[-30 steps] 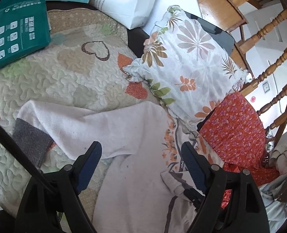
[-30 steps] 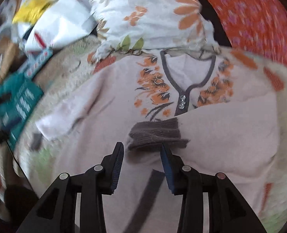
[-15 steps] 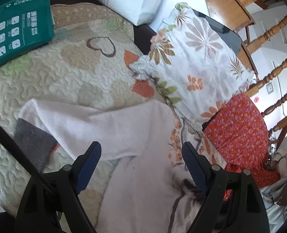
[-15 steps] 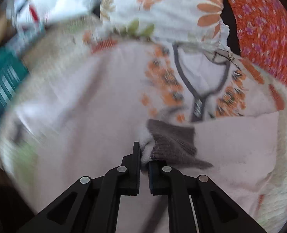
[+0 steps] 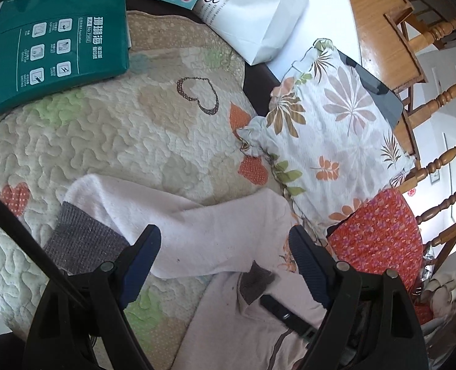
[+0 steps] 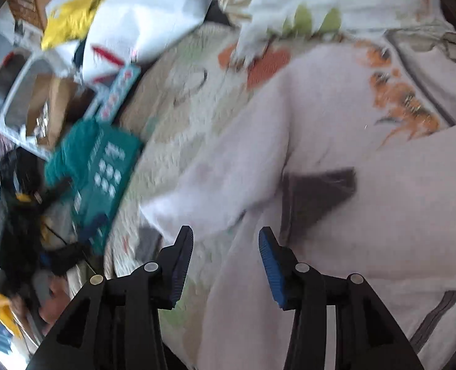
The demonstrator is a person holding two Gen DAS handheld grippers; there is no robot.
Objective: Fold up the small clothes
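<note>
Right sleeve's grey cuff (image 6: 317,197) now lies dropped on the pink top (image 6: 366,246) chest; right gripper (image 6: 224,262) just reopened half-wide, empty, swung toward 9 o'clock. Left gripper (image 5: 224,262) has drifted over the left sleeve (image 5: 178,219), fingers wide, nothing held. Top lies face-up on the quilt (image 5: 104,141), pillow (image 5: 329,141) at its 12 o'clock. Left sleeve is still spread out, likely next to fold in.

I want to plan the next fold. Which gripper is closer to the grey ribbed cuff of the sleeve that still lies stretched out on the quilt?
Left. The left gripper hovers open just beside that grey ribbed cuff; the right gripper, open, is over the body of the pale pink top.
</note>
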